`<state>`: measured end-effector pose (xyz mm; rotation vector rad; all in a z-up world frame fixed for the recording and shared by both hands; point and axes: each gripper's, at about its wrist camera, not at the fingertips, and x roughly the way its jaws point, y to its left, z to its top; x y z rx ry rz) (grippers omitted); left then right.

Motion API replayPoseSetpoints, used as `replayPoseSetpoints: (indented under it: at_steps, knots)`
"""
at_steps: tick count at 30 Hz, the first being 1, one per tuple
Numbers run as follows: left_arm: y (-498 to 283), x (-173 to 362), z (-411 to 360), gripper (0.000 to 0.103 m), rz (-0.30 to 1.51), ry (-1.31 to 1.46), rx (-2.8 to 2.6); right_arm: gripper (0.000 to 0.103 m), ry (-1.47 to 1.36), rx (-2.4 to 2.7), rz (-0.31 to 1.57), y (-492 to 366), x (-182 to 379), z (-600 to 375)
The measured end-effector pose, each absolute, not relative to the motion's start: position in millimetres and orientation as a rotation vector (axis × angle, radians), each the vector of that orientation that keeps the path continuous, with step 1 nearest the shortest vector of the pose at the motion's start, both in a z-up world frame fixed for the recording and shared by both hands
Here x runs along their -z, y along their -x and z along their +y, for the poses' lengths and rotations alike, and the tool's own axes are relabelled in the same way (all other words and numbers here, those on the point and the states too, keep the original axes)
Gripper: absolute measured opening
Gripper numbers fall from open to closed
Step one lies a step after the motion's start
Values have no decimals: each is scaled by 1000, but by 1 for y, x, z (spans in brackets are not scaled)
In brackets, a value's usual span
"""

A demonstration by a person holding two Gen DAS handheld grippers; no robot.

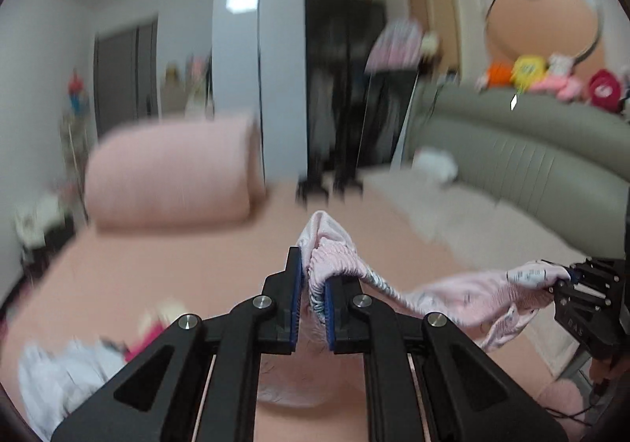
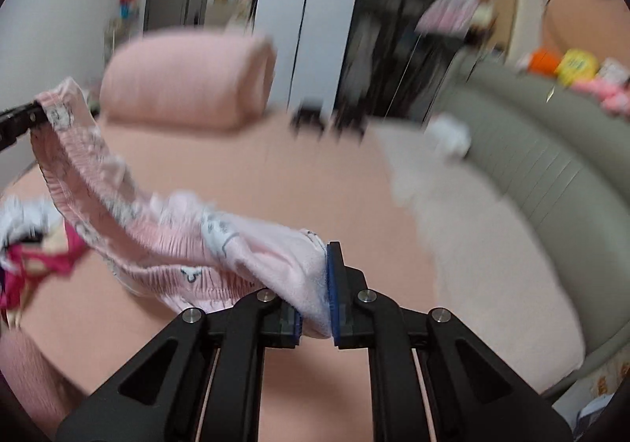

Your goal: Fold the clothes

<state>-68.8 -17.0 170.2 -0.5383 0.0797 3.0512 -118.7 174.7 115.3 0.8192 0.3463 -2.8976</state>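
Left to right: a heap of unfolded clothes (image 1: 71, 375) lies on the pink bed (image 1: 177, 276), with a rolled pink quilt (image 1: 169, 174) behind. The left gripper (image 1: 313, 298) has its jaws clamped on one end of a pink printed garment (image 1: 453, 296), apparently at a gathered waistband. The garment spans, clear of the bed, to the right gripper (image 2: 315, 308), whose jaws pinch the other end. Step in hand, by judgement: lifting and spreading the piece. The next move calls for drawing it taut, then laying it flat on the bed.
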Motion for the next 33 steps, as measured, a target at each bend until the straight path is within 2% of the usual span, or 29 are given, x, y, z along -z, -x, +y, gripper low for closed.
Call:
replayPoseSetpoints:
  at_steps: [2,4,7,10,12,16,19,20,21,22,23,26,29,33]
  knots:
    - [53,-155,-17,10,108,598,-3057,9,-793,2919,350,105,-124,180]
    - [50,-107,-26,10,53,796,-3017,9,-952,2875,338,99,-91,189]
    - [60,17,-41,11,-114,1269,-2850,9,-1349,2699,242,106,10,199]
    - [56,122,-37,11,-86,1621,-2698,9,-1668,2493,177,99,110,199]
    - [48,154,-35,11,-112,1711,-2640,9,-1750,2442,173,89,140,197]
    - [33,145,-34,11,-181,1617,-2659,10,-1734,2466,248,75,144,194]
    - [26,135,-42,14,-203,1541,-2662,22,-1726,2489,250,74,137,195]
    - [22,137,-46,16,-200,1536,-2657,28,-1733,2486,248,73,137,197]
    - [19,142,-48,27,-190,1549,-2644,36,-1742,2478,243,71,138,198]
    - [17,145,-49,34,-169,1575,-2633,38,-1749,2463,239,69,138,199]
    - [14,145,-49,45,-134,1586,-2639,39,-1753,2445,236,66,138,199]
    - [6,136,-39,48,32,1512,-2692,39,-1696,2413,205,56,128,199]
    - [3,129,-8,62,315,1384,-2687,47,-1631,2397,198,53,117,194]
    - [26,148,28,62,559,1371,-2584,47,-1669,2378,279,62,128,178]
